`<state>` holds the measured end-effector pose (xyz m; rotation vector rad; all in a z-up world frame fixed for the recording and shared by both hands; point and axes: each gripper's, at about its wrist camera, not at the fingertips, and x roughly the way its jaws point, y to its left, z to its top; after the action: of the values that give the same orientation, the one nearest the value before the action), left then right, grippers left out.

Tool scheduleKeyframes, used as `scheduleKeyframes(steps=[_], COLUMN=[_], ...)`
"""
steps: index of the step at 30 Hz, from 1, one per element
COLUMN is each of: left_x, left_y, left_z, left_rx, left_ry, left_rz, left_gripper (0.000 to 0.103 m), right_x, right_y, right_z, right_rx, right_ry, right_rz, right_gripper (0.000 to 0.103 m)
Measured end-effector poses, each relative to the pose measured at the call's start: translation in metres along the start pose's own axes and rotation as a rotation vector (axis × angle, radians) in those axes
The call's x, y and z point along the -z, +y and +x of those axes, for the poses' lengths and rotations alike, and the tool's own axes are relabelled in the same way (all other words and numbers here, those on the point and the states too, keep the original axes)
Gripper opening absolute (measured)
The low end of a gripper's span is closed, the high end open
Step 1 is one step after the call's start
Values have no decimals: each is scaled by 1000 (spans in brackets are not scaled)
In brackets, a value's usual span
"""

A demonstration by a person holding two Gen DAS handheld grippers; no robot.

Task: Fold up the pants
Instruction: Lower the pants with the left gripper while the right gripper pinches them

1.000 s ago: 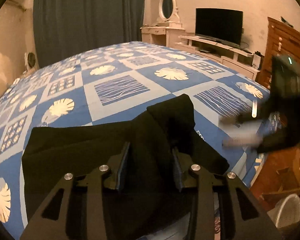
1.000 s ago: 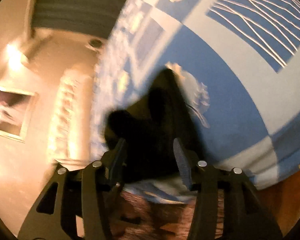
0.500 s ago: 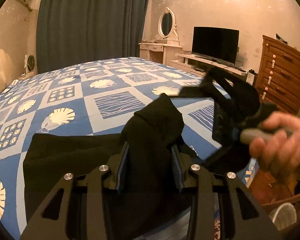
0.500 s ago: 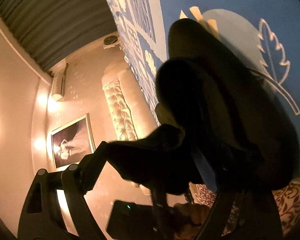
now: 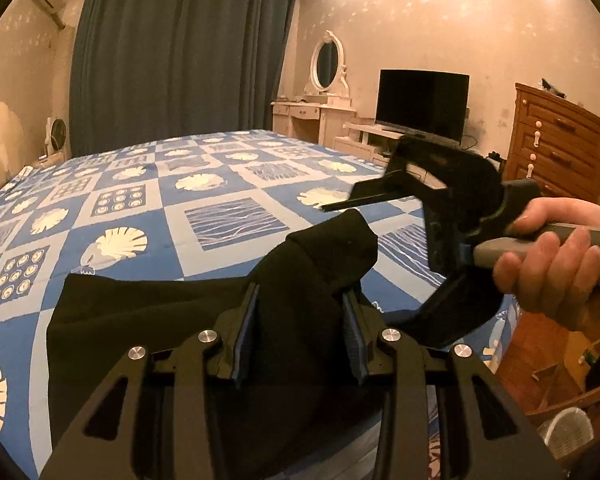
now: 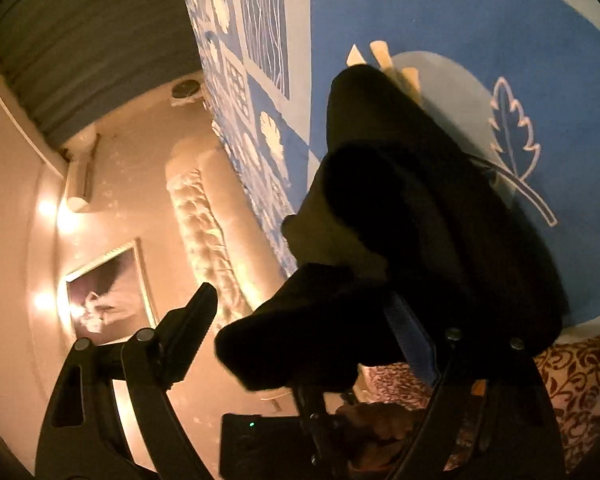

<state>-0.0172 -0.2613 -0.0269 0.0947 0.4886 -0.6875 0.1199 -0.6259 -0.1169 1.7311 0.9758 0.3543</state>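
Black pants (image 5: 140, 312) lie near the front edge of the blue patterned bed (image 5: 220, 184). My left gripper (image 5: 300, 300) is shut on a bunch of their fabric, which stands up in a peak past the fingers. A hand holds my right gripper (image 5: 358, 260) at the right, rolled onto its side, with its jaws wide open. One finger is above the peak and the other below it. In the right wrist view the pants (image 6: 420, 200) fill the gap of the open right gripper (image 6: 300, 296), the blue pad (image 6: 412, 336) beside the cloth.
Beyond the bed stand a dark curtain (image 5: 172, 60), a white vanity (image 5: 316, 112), a TV (image 5: 422, 104) and a wooden dresser (image 5: 556, 148). A white basket (image 5: 568, 436) sits on the wooden floor at lower right. A padded headboard (image 6: 204, 220) shows in the right wrist view.
The right gripper came in from the right, rolled onto its side and opened wide around the raised cloth. The left gripper kept its hold and tilted up a little.
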Motion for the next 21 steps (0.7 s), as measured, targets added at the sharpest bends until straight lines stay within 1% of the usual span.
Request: scheduleKeyframes(steps=[2, 3, 4, 6, 7, 8, 9, 10, 11, 13, 14, 15, 16, 17, 19, 21], left_x=[0, 1, 1, 4, 5, 7, 7, 8, 9, 10, 11, 13, 14, 15, 17, 18], left_y=[0, -1, -1, -4, -5, -6, -7, -8, -10, -14, -18, -20, -24, -28, -34, -36], left_z=[-1, -2, -2, -1, -1, 1, 1, 1, 1, 0, -1, -2, -3, -5, -9, -17], left_rx=[4, 9, 11, 12, 15, 23, 33, 46, 64, 91, 110, 131, 156, 178, 201, 242], left_ry=[-5, -5, -3, 0, 5, 12, 15, 17, 22, 26, 28, 35, 46, 56, 70, 90], left_rz=[2, 4, 9, 25, 30, 34, 35, 35, 41, 60, 80, 91, 102, 124, 150, 157], left_gripper=[38, 38, 38, 38, 41, 42, 44, 45, 48, 57, 59, 59, 59, 59, 59, 61], right_x=[-3, -5, -8, -14, -16, -17, -18, -20, -20, -17, -16, -16, -21, -27, -39, -48], right_y=[7, 13, 19, 24, 24, 29, 35, 43, 53, 75, 89, 96, 99, 97, 82, 70], right_z=[2, 4, 6, 11, 11, 16, 19, 21, 22, 20, 18, 15, 13, 12, 12, 14], right_rx=[-11, -7, 9, 48, 80, 131, 172, 197, 220, 285, 339, 377, 400, 409, 447, 473], right_ry=[-2, -17, -34, -39, -43, -43, -50, -62, -73, -127, -158, -182, -203, -204, -209, -207], right_rz=[-4, -17, -34, -61, -81, -121, -173, -238, -293, -439, -542, -602, -635, -628, -615, -641], right_gripper=[85, 85, 85, 84, 75, 52, 39, 15, 8, 4, 3, 3, 3, 3, 3, 3])
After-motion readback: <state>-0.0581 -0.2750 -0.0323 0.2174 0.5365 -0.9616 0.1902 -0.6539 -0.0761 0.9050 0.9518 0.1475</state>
